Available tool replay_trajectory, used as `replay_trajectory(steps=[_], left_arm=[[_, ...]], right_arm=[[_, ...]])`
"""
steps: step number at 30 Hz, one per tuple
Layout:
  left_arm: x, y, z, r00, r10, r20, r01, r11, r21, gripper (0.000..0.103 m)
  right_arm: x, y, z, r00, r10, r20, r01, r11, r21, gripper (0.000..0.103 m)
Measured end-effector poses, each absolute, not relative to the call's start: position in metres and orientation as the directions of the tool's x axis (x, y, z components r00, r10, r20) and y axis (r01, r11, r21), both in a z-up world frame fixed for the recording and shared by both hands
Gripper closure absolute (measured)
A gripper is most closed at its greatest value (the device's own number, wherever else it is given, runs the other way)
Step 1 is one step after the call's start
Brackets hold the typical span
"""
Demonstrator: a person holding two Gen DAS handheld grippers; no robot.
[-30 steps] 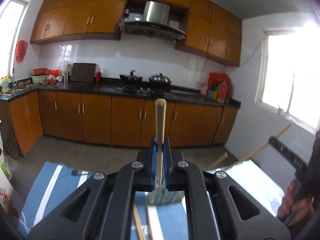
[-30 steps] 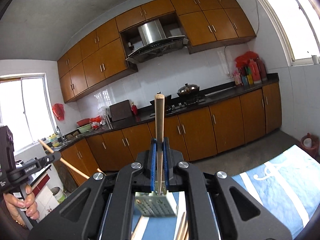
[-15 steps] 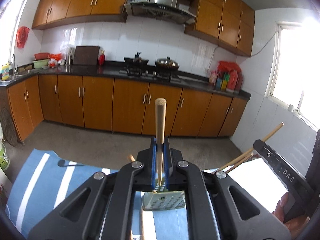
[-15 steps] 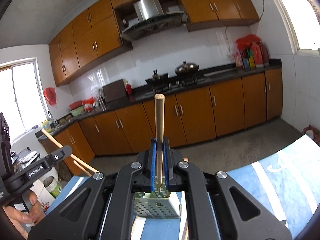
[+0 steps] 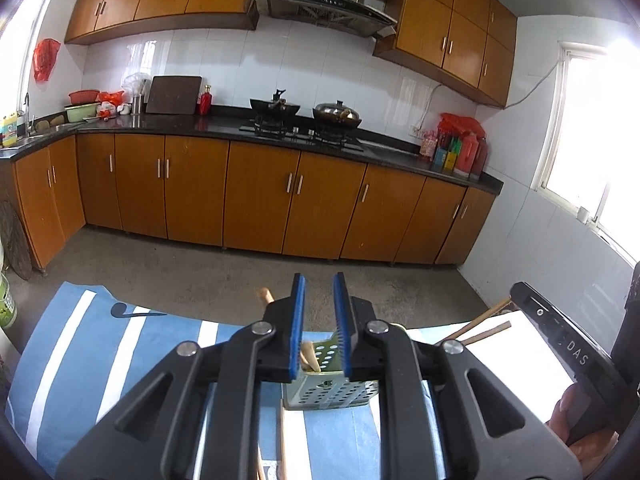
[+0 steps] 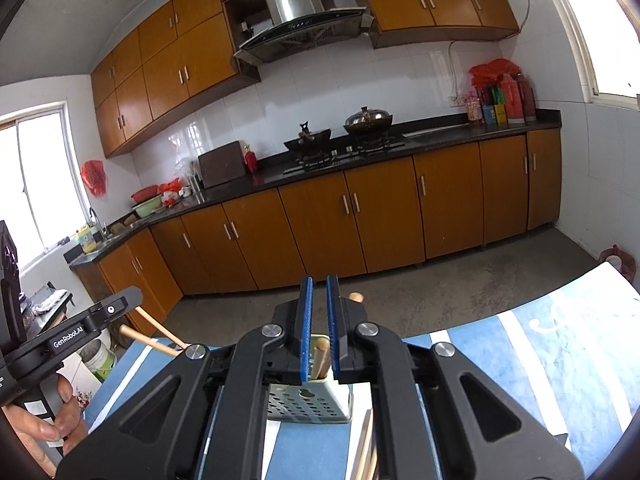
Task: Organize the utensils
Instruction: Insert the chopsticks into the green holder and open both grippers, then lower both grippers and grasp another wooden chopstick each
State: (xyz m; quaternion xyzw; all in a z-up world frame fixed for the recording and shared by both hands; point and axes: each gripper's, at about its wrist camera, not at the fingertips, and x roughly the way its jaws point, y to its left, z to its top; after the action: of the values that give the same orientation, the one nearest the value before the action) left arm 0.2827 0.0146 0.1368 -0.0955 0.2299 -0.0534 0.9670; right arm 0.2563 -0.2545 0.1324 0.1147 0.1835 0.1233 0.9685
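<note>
A perforated grey-green utensil holder (image 5: 332, 390) stands on the blue-and-white striped cloth (image 5: 100, 360), just under both grippers. My left gripper (image 5: 320, 328) is open and empty above it; a wooden chopstick (image 5: 308, 354) leans inside the holder, its top showing left of the jaws. My right gripper (image 6: 320, 332) is open and empty above the same holder (image 6: 308, 402); wooden chopsticks (image 6: 320, 358) stand in it between the jaws. More chopsticks (image 6: 366, 452) lie on the cloth in front of the holder.
The other gripper shows at each view's edge: right one (image 5: 568, 344), left one (image 6: 68, 336), each with chopstick ends beside it. Beyond the table edge is bare floor, then kitchen cabinets (image 5: 260, 196) with a stove and pots.
Both grippers held a wooden chopstick upright, tilted down over the holder, then opened. The chopsticks have dropped into the holder.
</note>
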Motion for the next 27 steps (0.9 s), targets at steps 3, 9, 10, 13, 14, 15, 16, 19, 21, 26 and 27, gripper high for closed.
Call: replay_trajectory(steps=[3,9,10,13,14,15,16,19,21,26,27], left_arm=[[0.266,0.021,0.146,0.897,-0.142,-0.418,0.055,0.975,-0.214,0.084],[0.228,0.041,0.140,0.898,-0.100,-0.429,0.023,0.983,-0.181,0.081],[0.220,0.047,0.132,0.891,-0.088,-0.445,0.011,0.985,-0.172,0.081],[0.207,0.059,0.107,0.872,-0.054,-0.487,-0.020,0.989,-0.146,0.080],[0.204,0.062,0.098,0.863,-0.036,-0.503,-0.034,0.991,-0.128,0.080],[0.203,0.065,0.088,0.854,-0.019,-0.520,-0.046,0.993,-0.111,0.080],[0.202,0.068,0.074,0.837,-0.005,-0.547,-0.057,0.994,-0.098,0.080],[0.203,0.079,0.034,0.781,0.012,-0.625,-0.086,0.992,-0.089,0.080],[0.202,0.084,0.010,0.745,0.005,-0.667,-0.095,0.991,-0.099,0.080],[0.196,0.088,-0.034,0.677,-0.043,-0.735,-0.099,0.984,-0.148,0.080],[0.195,0.087,-0.039,0.671,-0.055,-0.739,-0.095,0.983,-0.159,0.080]], right_arm=[[0.242,-0.266,0.136,0.912,0.261,-0.318,-0.177,0.947,0.269,0.095],[0.216,-0.297,0.114,0.906,0.195,-0.375,-0.096,0.959,0.267,0.095],[0.214,-0.302,0.106,0.899,0.183,-0.398,-0.077,0.961,0.266,0.095],[0.214,-0.312,0.070,0.857,0.159,-0.491,-0.030,0.965,0.261,0.095],[0.214,-0.314,0.051,0.832,0.151,-0.535,-0.010,0.966,0.257,0.095],[0.215,-0.314,0.039,0.813,0.152,-0.563,-0.002,0.966,0.258,0.095],[0.215,-0.313,0.022,0.783,0.161,-0.601,0.004,0.965,0.263,0.094],[0.210,-0.300,-0.017,0.712,0.206,-0.672,-0.008,0.958,0.285,0.094],[0.206,-0.287,-0.041,0.658,0.239,-0.714,-0.028,0.955,0.295,0.094],[0.198,-0.258,-0.067,0.602,0.276,-0.749,-0.066,0.952,0.299,0.094],[0.197,-0.253,-0.069,0.599,0.281,-0.749,-0.073,0.952,0.299,0.094]])
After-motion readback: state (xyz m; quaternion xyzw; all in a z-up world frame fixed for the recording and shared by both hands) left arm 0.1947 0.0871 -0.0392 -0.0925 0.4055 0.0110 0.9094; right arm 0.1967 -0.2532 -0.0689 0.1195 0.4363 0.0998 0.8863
